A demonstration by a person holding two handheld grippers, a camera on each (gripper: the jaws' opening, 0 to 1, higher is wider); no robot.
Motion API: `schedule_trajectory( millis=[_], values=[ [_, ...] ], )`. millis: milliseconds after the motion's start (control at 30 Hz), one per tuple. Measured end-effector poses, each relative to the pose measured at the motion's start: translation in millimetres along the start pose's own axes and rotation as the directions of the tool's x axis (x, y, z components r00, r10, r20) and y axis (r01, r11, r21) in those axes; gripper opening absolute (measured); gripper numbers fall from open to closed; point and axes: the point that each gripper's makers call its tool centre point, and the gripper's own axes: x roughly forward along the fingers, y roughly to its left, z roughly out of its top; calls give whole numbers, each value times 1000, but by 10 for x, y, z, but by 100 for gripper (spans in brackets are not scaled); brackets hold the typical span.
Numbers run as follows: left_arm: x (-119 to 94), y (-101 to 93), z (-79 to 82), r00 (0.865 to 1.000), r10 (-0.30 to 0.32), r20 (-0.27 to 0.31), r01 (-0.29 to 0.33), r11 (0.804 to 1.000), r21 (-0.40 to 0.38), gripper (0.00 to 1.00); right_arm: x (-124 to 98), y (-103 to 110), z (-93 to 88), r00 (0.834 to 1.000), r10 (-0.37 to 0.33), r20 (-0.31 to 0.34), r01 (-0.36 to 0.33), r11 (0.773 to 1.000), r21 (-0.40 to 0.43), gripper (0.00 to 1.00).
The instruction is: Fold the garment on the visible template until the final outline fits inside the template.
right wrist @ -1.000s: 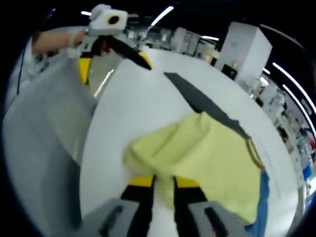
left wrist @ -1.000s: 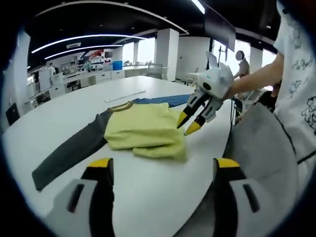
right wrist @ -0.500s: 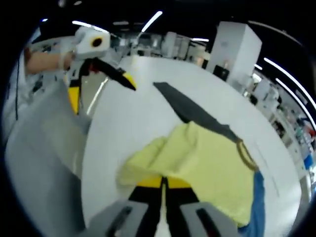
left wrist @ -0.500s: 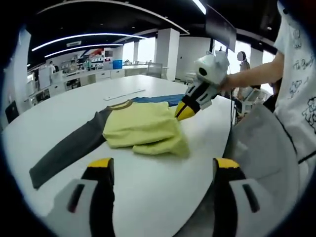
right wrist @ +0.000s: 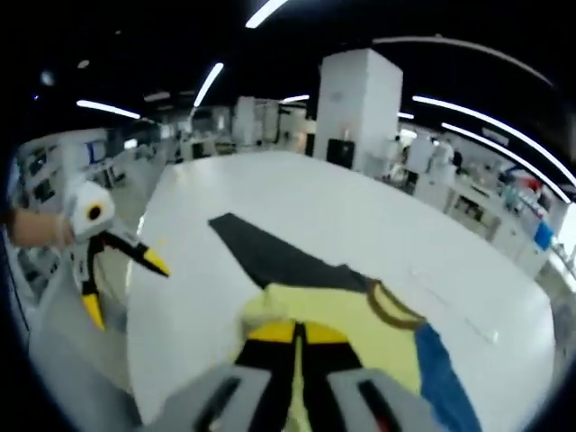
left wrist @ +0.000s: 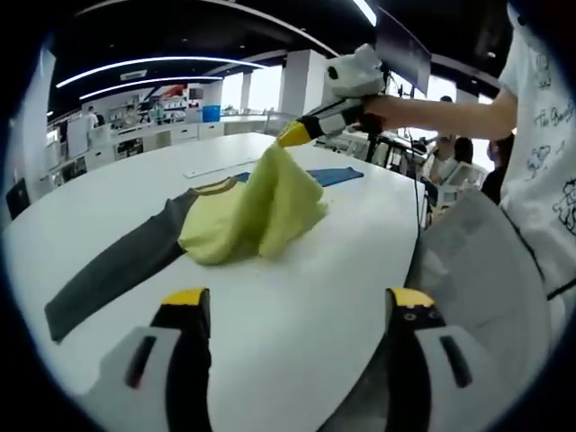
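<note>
Lifting the yellow fabric garment (left wrist: 256, 207) off the white table (left wrist: 297, 306).
My right gripper (left wrist: 295, 134) clenches its fold; my left gripper (left wrist: 288, 310) hangs released.

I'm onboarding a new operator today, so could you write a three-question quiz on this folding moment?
1. True or false: the right gripper has its jaws shut on the yellow shirt and holds part of it above the table.
2. What colour is the sleeve lying flat? A grey, B red, C white.
3. Fill in: the left gripper has its jaws ____.

Key: 1 true; 2 A; 3 open.
</note>
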Motion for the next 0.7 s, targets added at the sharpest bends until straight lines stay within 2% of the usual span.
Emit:
schedule_trajectory(
  millis=[133,233,267,400,467,567,700],
  values=[
    [33,-6,-9,1000,-3,-8,3,1000,-4,75,79,-226,20,999,-53,-9,53,999,-10,0],
    [50,13,-8,1000,-1,-5,1,1000,-12,74,193,-521,59,995,-98,-10,98,995,7,0],
    [62,31,-11,1000,3,-6,-3,1000,-17,74,197,-547,53,993,-118,-13,119,993,10,0],
    [112,63,-4,1000,5,0,-5,999,-38,71,353,-816,35,989,-146,-22,147,989,16,0],
    [153,69,-1,1000,3,-2,-3,999,-44,70,335,-811,-27,986,-160,-37,160,987,14,0],
    [217,70,-1,1000,-4,-8,4,999,-52,68,507,-1012,-98,983,-172,-59,174,985,21,0],
    [325,107,-1,1000,-10,-9,10,997,-70,67,624,-1155,-202,980,-178,-84,181,983,30,0]
  ],
)
